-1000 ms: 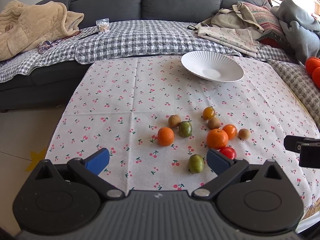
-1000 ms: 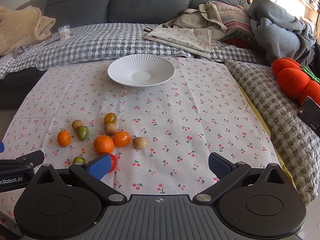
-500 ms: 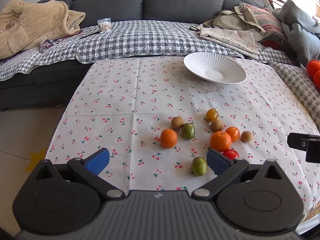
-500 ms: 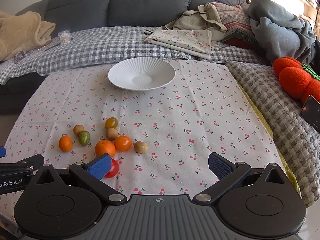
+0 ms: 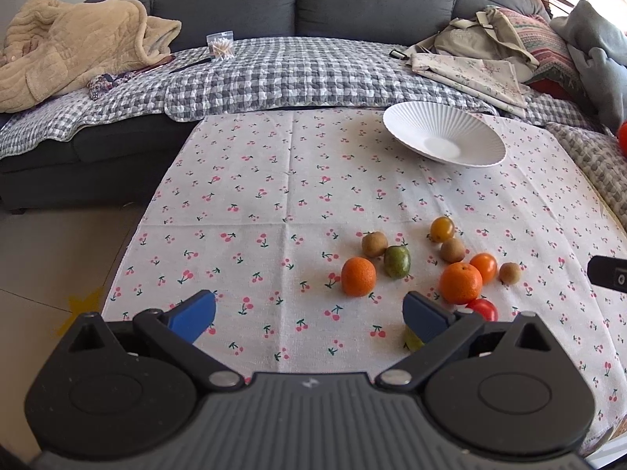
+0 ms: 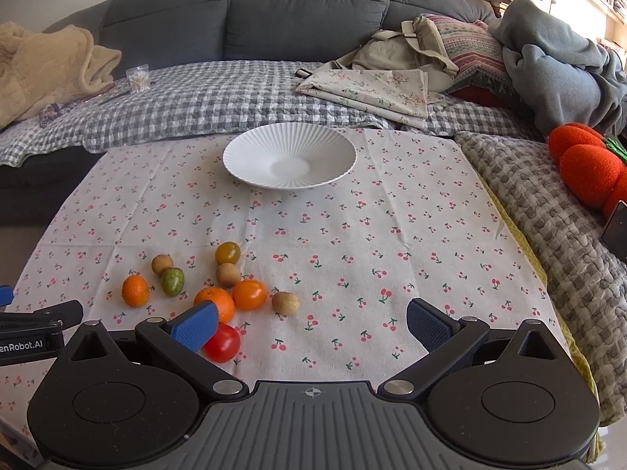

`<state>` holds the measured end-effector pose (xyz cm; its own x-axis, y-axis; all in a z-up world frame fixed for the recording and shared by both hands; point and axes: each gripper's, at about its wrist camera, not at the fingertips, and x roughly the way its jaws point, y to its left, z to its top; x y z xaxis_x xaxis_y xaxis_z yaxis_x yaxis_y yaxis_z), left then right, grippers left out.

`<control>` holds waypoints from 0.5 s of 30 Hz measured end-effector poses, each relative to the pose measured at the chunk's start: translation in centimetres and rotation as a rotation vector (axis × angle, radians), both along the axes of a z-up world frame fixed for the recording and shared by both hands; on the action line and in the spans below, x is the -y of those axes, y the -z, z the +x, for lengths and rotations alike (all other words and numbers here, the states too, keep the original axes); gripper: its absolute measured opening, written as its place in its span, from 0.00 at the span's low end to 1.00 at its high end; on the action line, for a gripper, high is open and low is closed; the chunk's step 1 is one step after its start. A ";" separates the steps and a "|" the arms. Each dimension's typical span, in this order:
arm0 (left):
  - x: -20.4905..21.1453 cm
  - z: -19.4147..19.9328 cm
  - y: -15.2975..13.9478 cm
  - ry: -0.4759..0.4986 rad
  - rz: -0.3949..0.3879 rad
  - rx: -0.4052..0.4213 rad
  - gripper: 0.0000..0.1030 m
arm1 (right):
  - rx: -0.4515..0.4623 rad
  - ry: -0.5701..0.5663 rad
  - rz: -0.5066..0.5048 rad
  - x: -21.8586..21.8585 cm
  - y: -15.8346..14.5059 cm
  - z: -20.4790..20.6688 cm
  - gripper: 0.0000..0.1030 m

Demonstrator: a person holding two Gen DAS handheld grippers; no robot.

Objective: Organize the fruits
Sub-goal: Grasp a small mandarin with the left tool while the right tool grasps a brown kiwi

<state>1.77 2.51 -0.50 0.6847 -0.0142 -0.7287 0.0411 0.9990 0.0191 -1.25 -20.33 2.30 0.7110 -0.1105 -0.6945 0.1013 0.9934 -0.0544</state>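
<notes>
Several small fruits lie loose on the cherry-print cloth: an orange, a green fruit, a bigger orange, a red tomato and brown ones. In the right wrist view they sit at the near left, with the red tomato beside my left finger pad. A white ribbed bowl stands empty at the far side; it also shows in the right wrist view. My left gripper is open and empty, just short of the fruits. My right gripper is open and empty over bare cloth.
A grey sofa with a checked blanket runs behind the table. Beige throw, folded cloths and a bag lie on it. A woven blanket and orange plush toys sit at the right. Bare floor lies left of the table.
Both grippers have drawn back and lifted a little, so the fruits sit lower in both views. In the left view the near green fruit is now mostly hidden behind the right finger.
</notes>
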 end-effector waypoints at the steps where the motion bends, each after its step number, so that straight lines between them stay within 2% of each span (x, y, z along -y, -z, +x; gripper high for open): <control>1: -0.2 0.2 0.0 -0.007 -0.003 0.001 0.97 | 0.001 -0.004 0.000 0.1 0.0 0.1 0.99; 4: -0.9 0.7 -0.2 -0.016 -0.009 0.006 0.96 | -0.004 -0.023 0.006 0.3 0.0 0.7 0.97; 10: -2.2 2.4 0.0 -0.035 0.005 0.003 0.89 | -0.025 -0.091 0.046 0.9 0.5 2.3 0.84; 13: -2.6 3.5 0.4 -0.023 0.002 -0.031 0.81 | -0.077 -0.132 0.071 1.0 1.2 3.6 0.73; 15: -2.8 4.2 0.7 -0.021 -0.006 -0.044 0.74 | -0.100 -0.143 0.076 1.3 1.5 4.6 0.62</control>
<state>6.00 5.34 -1.15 0.6520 -0.0051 -0.7582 0.0213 0.9997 0.0115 3.33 -21.61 0.81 0.6427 0.0417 -0.7650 -0.0429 0.9989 0.0184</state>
